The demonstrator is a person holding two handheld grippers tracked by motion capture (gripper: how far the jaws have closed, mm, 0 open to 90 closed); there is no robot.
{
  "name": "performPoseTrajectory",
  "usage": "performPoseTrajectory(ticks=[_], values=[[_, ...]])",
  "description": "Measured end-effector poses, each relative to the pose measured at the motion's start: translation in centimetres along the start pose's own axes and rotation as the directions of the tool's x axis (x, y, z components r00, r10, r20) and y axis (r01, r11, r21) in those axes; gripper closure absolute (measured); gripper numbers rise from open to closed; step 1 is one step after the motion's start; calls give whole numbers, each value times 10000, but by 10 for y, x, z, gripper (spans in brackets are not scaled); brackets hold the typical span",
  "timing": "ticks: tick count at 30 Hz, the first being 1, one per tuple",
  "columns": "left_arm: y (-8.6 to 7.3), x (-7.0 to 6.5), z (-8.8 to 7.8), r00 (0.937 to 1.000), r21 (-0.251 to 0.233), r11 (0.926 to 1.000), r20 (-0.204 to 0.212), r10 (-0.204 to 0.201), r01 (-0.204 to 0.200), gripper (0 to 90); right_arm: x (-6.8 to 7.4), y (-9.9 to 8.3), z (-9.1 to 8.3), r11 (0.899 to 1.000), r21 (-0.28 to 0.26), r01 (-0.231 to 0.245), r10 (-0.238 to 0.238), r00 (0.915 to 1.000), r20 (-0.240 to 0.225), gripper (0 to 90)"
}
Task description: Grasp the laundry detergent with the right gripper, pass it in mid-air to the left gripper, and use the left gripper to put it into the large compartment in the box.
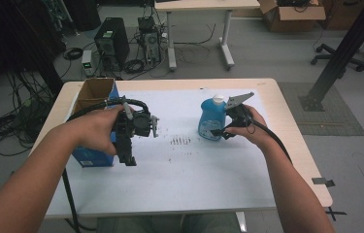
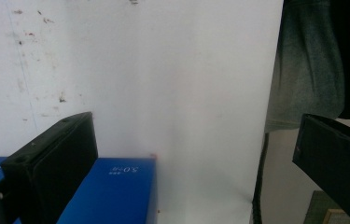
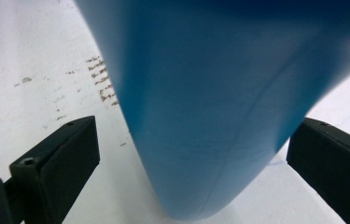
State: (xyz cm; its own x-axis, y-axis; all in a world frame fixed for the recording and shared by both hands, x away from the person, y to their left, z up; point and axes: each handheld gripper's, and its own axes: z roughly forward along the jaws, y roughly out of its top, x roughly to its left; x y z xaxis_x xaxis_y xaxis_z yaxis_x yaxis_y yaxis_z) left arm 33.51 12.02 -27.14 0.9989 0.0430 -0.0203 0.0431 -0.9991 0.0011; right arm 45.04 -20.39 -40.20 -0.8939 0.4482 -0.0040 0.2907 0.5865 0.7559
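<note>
Fingers (image 3: 53, 168) of the right gripper (image 1: 224, 130) stand spread on either side of the blue bottle (image 1: 212, 118), not yet pressing its sides, while the bottle stands upright on the white sheet over the table (image 1: 286, 126). The left gripper (image 1: 130, 154), also spread wide and holding nothing, hangs beside the open cardboard box (image 1: 94, 94) at the table's left. Judging by this, the grasp is only lined up; closing, lifting and carrying the bottle, probably to that box, all remain.

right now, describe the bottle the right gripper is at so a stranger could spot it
On the white sheet covering the table, look right of centre, just in front of the right gripper. There stands the blue bottle, upright between the open jaws. Its white cap and rounded translucent body set it apart from the square blue box at the left.
</note>
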Motion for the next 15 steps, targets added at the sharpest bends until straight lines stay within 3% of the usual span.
performPoseTrajectory(ticks=[15], values=[[-1,0,2,10000,52,10000,29,-14,14,2,2,-4,4,9980,-604,-188,203,9995,242,62]])
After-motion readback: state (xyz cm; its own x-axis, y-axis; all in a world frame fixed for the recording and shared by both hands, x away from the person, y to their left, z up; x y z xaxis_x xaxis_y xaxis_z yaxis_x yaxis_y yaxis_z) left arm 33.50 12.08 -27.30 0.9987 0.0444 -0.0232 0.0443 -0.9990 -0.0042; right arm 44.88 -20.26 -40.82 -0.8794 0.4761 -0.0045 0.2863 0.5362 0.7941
